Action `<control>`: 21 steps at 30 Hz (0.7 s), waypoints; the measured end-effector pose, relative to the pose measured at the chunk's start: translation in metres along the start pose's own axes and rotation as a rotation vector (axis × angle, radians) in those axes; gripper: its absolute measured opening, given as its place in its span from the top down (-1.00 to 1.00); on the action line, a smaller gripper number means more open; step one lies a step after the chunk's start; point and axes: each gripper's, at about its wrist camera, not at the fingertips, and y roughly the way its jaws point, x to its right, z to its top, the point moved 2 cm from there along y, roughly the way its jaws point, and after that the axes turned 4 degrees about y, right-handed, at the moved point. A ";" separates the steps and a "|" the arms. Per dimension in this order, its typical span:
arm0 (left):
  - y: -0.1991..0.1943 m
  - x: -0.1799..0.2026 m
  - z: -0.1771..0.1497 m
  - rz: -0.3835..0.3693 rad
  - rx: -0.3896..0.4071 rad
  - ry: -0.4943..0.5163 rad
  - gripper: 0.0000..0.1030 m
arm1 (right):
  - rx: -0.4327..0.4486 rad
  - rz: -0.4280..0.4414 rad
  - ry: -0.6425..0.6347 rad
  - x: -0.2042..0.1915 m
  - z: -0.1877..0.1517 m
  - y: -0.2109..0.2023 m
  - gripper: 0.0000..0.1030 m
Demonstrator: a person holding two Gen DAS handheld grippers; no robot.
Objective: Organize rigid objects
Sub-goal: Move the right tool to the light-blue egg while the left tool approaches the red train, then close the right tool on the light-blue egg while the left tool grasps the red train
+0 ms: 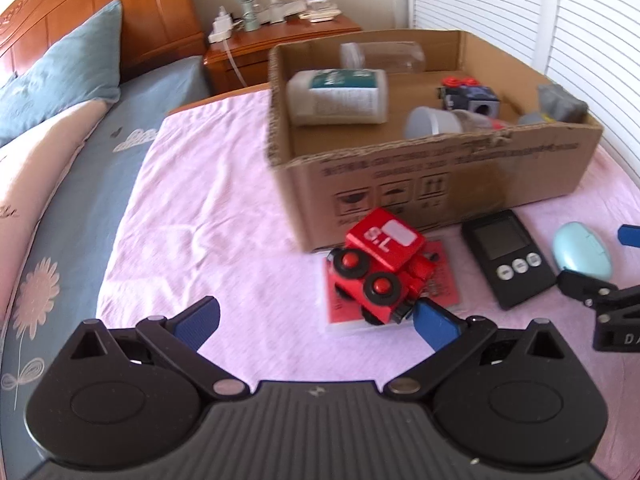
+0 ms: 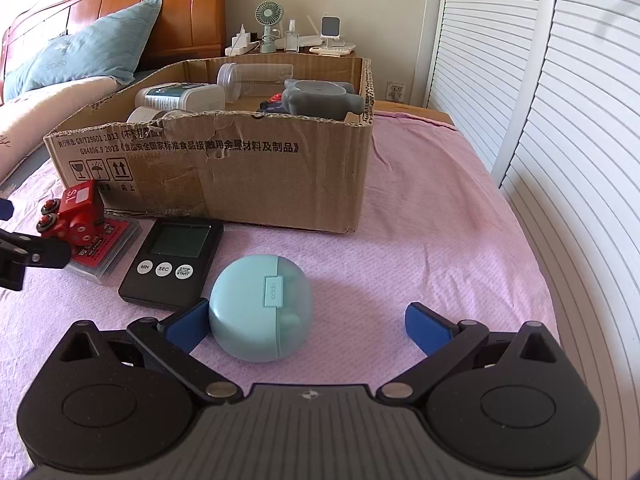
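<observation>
My cardboard box sits on the pink cloth, open at the top. In it lie a white bottle with a green label, a clear jar on its side against the far wall, a grey cup, a dark block with red knobs and a grey moulded piece in the near right corner.

Outside the box, along its front wall, four things lie in a row. The red toy engine, marked "S.L", has black wheels with red hubs and stands tilted on a red flat packet. Beside it lies a black timer with three round buttons, then a pale blue rounded case bearing a small tab.

My left gripper has its jaws wide apart; the right-hand pad touches the engine's near corner. My right gripper is likewise spread, its left-hand pad against the blue case, the other well clear.

Bare cloth extends to the right of the box as far as the white louvred doors; to the left the cloth ends at the blue bedsheet.
</observation>
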 end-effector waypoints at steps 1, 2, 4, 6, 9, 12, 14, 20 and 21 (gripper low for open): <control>0.000 -0.003 -0.001 0.019 -0.006 -0.012 -0.99 | 0.000 0.000 0.000 0.000 0.000 0.000 -1.00; 0.000 -0.006 -0.003 0.042 -0.011 -0.026 -0.98 | 0.000 0.000 0.000 0.000 0.000 0.000 -1.00; -0.004 -0.008 -0.004 0.032 -0.001 -0.050 -0.98 | 0.000 -0.001 0.001 0.000 0.000 0.000 -1.00; -0.011 -0.007 -0.004 -0.039 0.024 -0.062 -0.98 | 0.002 -0.002 0.002 0.000 -0.001 0.000 -1.00; -0.015 0.002 0.003 -0.063 0.069 -0.061 -0.95 | 0.000 -0.004 0.003 0.000 -0.001 0.000 -1.00; -0.010 0.009 0.010 -0.072 0.085 -0.066 -0.75 | 0.003 -0.003 0.002 0.000 -0.002 0.000 -1.00; -0.005 0.011 0.013 -0.073 0.073 -0.079 -0.60 | 0.003 -0.001 0.001 0.000 -0.002 -0.001 -1.00; 0.006 0.014 0.017 -0.112 0.049 -0.124 -0.27 | 0.009 0.006 -0.005 0.000 -0.003 -0.002 -1.00; 0.007 0.016 0.017 -0.115 0.050 -0.120 -0.27 | 0.010 0.008 -0.008 0.000 -0.003 -0.002 -1.00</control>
